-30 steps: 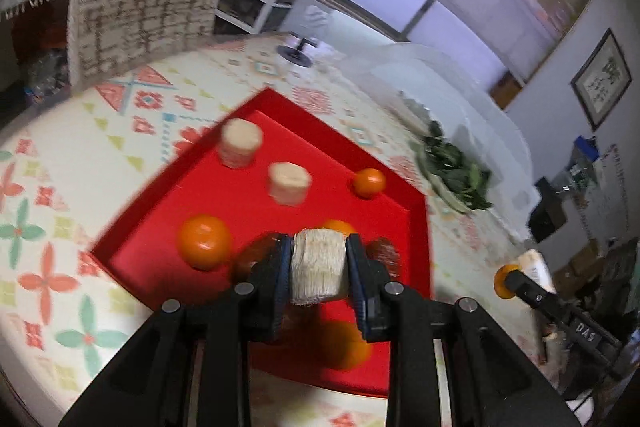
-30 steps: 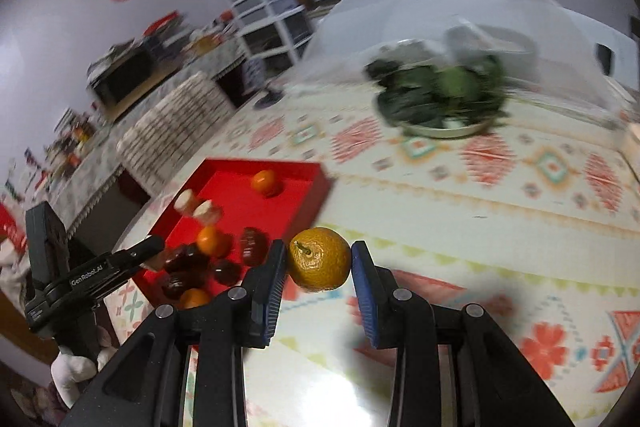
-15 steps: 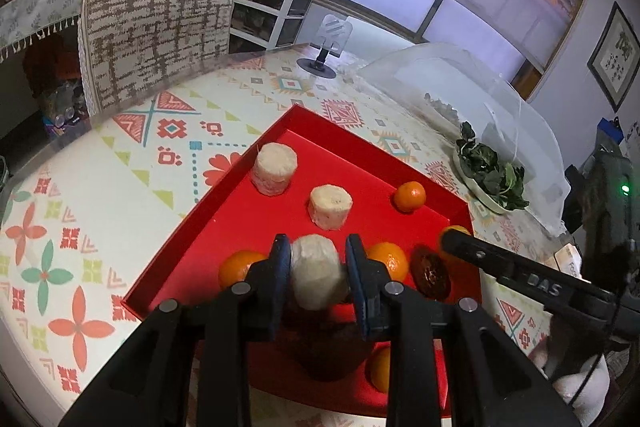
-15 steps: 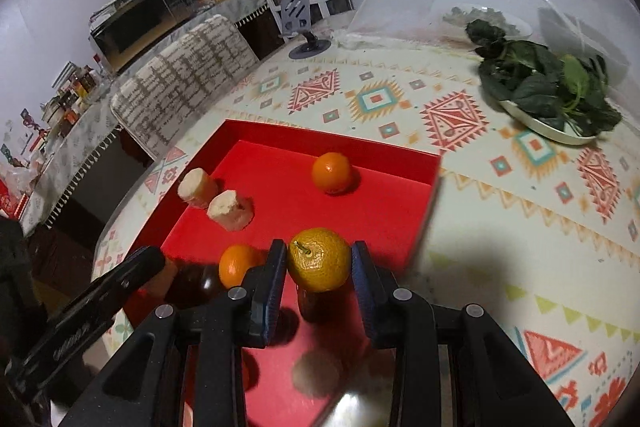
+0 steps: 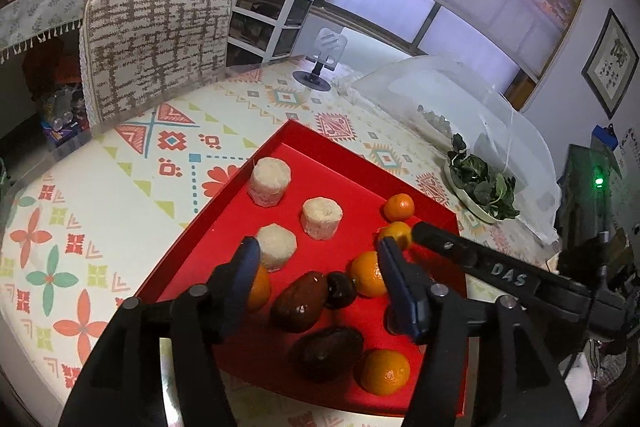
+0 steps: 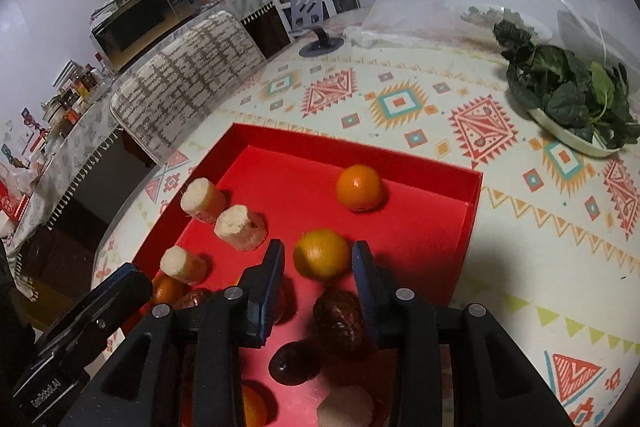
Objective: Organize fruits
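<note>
Red tray [image 6: 472,203] holds fruit; left jaws just spread, right jaws seemingly loosening around orange [image 6: 322,254].

The left tool [image 5: 316,269] hides part of an orange [image 5: 258,289] behind its finger.

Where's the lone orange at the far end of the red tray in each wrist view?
Left wrist: far orange right of centre, by the red tray's far right wall.
Right wrist: near centre, alone by the tray's back wall.
Shared landmark: plate of greens beyond that corner.
</note>
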Demonstrator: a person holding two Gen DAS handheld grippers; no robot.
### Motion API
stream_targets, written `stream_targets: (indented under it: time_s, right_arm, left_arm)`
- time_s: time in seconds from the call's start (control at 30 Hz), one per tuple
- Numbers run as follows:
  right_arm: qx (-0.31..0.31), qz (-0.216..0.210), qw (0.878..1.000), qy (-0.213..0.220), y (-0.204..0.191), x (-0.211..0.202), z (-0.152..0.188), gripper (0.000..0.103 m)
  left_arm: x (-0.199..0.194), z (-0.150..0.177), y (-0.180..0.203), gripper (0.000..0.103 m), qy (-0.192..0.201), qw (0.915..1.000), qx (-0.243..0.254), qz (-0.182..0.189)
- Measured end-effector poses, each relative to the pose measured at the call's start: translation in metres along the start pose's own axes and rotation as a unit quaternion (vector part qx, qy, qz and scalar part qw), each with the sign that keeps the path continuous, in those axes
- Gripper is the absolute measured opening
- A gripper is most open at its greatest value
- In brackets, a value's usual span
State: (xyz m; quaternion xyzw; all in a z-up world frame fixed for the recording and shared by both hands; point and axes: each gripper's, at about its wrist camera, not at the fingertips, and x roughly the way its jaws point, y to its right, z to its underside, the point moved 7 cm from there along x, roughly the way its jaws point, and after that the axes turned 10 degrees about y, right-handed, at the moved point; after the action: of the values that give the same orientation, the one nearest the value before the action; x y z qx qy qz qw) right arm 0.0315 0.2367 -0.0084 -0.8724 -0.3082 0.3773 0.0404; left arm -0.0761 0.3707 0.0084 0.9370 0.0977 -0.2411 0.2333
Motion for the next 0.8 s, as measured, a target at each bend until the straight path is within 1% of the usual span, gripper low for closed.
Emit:
stream_targets:
  time_s: [0.1,0.17,0.37,0.47,0.7,0.8]
  right_arm:
    - [-0.001,0.001,1.000,0.018,-0.001,-0.015,-0.005,0.042]
    - [0.001,0.000,1.000,0.028,0.000,-0.024,-0.008,0.048]
    - [0.007,0.007,0.998,0.054,0.005,-0.057,-0.003,0.053]
    - [0.005,0.017,0.998,0.065,0.011,-0.073,0.004,0.055]
    - [-0.002,0.038,0.995,0.090,0.026,-0.113,0.024,0.062]
    - [0.000,0.042,0.994,0.098,0.032,-0.127,0.030,0.063]
  left_arm:
    - [-0.007,-0.002,0.005,0.066,0.009,0.9998,0.013,-0.007]
    - [-0.013,-0.003,0.010,0.070,0.020,0.9994,0.025,-0.014]
    - [-0.031,-0.003,0.026,0.084,0.049,0.9952,0.067,-0.051]
    - [-0.040,-0.003,0.034,0.088,0.061,0.9924,0.085,-0.065]
    - [-0.055,0.007,0.061,0.088,0.065,0.9900,0.109,-0.062]
    - [-0.060,0.012,0.074,0.089,0.066,0.9891,0.118,-0.058]
